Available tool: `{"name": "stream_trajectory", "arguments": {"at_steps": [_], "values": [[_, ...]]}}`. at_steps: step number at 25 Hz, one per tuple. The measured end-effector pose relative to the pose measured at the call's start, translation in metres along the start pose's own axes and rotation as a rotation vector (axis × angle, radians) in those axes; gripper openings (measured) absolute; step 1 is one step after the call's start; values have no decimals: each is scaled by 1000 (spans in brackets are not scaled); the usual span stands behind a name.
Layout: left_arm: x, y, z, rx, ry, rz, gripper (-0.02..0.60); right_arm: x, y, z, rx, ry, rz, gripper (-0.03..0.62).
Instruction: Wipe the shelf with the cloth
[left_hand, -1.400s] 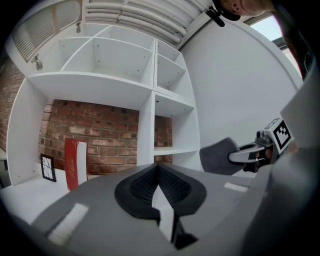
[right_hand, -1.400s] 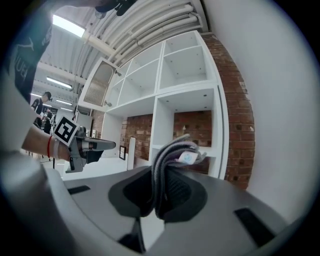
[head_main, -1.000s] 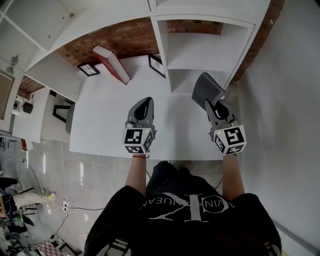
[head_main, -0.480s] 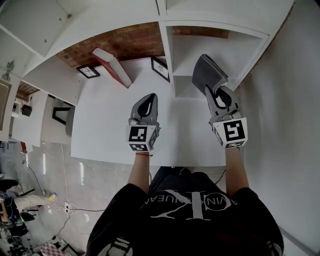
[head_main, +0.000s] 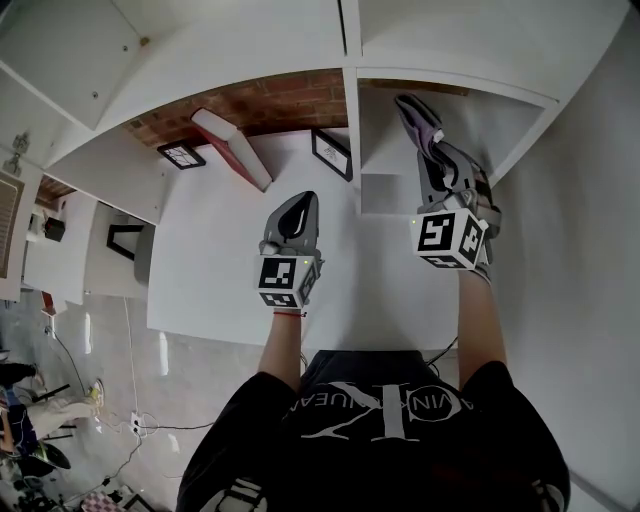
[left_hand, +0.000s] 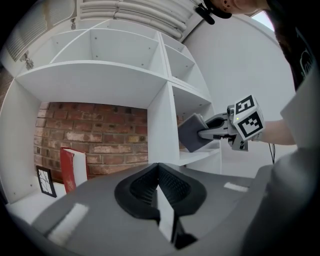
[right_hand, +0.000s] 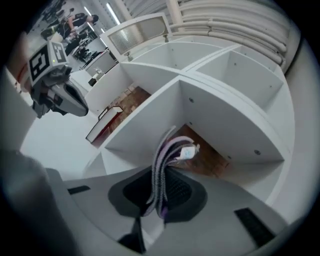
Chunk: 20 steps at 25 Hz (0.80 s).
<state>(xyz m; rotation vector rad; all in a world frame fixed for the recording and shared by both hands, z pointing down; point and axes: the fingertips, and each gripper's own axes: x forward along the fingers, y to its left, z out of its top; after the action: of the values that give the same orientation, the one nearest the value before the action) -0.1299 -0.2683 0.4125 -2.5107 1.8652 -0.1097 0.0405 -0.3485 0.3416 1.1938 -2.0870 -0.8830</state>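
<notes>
Trainee: Grippers first, left to right: what is each one doing?

Coach: At the far left, a red hardback book (head_main: 232, 148) leans at the back edge of the white desk surface (head_main: 200, 270), with a small black-framed picture (head_main: 182, 155) beside it. The left gripper (head_main: 297, 203) hovers over the middle of that surface, its jaws pressed together on nothing. Right of the white upright divider (head_main: 352, 130), the right gripper (head_main: 432, 160) is clamped on the folded grey cloth (head_main: 413, 112), which is lifted into the right-hand shelf compartment (head_main: 500, 105).

Trainee: Is the cloth on the board yet?

Coach: Hard to say. From the right gripper view it seems just clear of the compartment's surfaces. I'd lay the broad face flat rather than the folded edge and press lightly. Then sweep from the back corner toward the front edge in overlapping passes. Grip firmly so the folds don't slip out, and leave the left gripper well clear.
</notes>
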Motion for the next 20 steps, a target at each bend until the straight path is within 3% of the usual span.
{"name": "stream_trajectory", "arguments": {"at_steps": [5, 7, 12, 16, 20], "values": [[2, 11, -3, -7, 4, 4, 11, 29, 34, 7, 273, 42, 179, 60], [2, 14, -4, -3, 6, 3, 11, 37, 45, 9, 325, 70, 224, 59], [0, 25, -7, -12, 11, 17, 11, 44, 65, 16, 253, 93, 314, 58], [3, 28, -10, -28, 14, 20, 11, 48, 77, 23, 257, 89, 387, 58], [10, 23, -8, -37, 7, -1, 11, 52, 84, 18, 157, 147, 410, 56]]}}
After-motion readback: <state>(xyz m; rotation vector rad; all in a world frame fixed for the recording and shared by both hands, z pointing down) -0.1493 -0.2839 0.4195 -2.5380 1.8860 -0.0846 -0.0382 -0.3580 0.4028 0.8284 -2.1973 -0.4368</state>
